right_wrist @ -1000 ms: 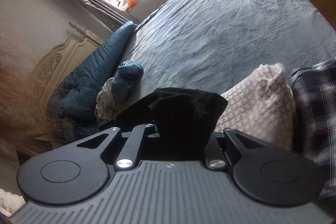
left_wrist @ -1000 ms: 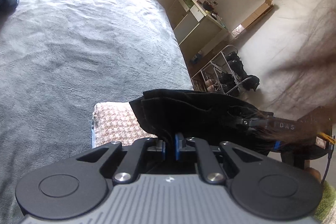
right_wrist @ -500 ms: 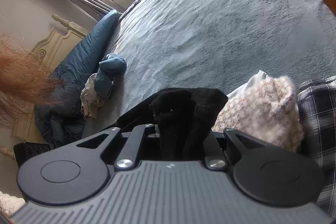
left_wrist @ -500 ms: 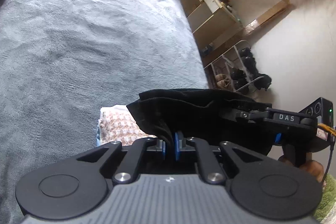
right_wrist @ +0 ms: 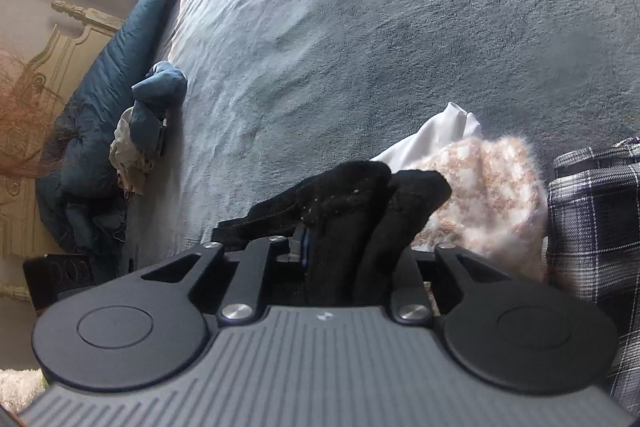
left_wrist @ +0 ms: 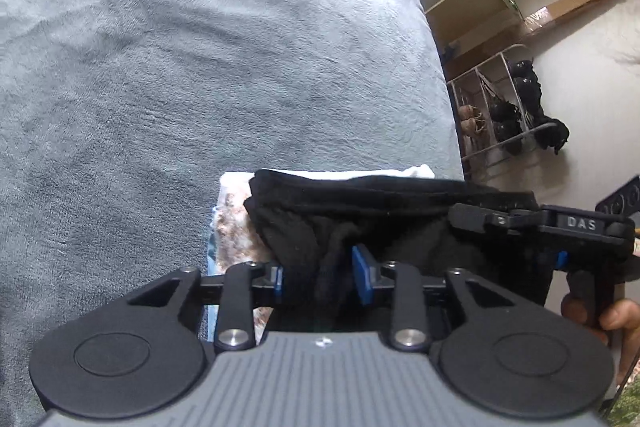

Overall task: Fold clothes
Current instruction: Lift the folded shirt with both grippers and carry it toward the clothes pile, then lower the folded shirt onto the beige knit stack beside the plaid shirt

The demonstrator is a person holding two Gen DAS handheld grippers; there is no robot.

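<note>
Both grippers have sunk toward the fuzzy pink-and-white checked stack [right_wrist: 492, 203]. Left gripper [left_wrist: 319, 277] has just been opening, pads clear of the folded black fleece garment [left_wrist: 360, 211]. Right gripper [right_wrist: 352, 251]: jaws also just opening, fabric between, grip unclear. Unfolded blue clothes [right_wrist: 154, 107] remain. Both point steeply down.

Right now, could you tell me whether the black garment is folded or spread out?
Folded: the black garment shows stacked layered edges and lies as a compact bundle on the fuzzy sweater.

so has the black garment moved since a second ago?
Yes. The black garment has come down onto the folded pile; the fuzzy sweater is now mostly covered. Left claw has just been opening around it.
</note>
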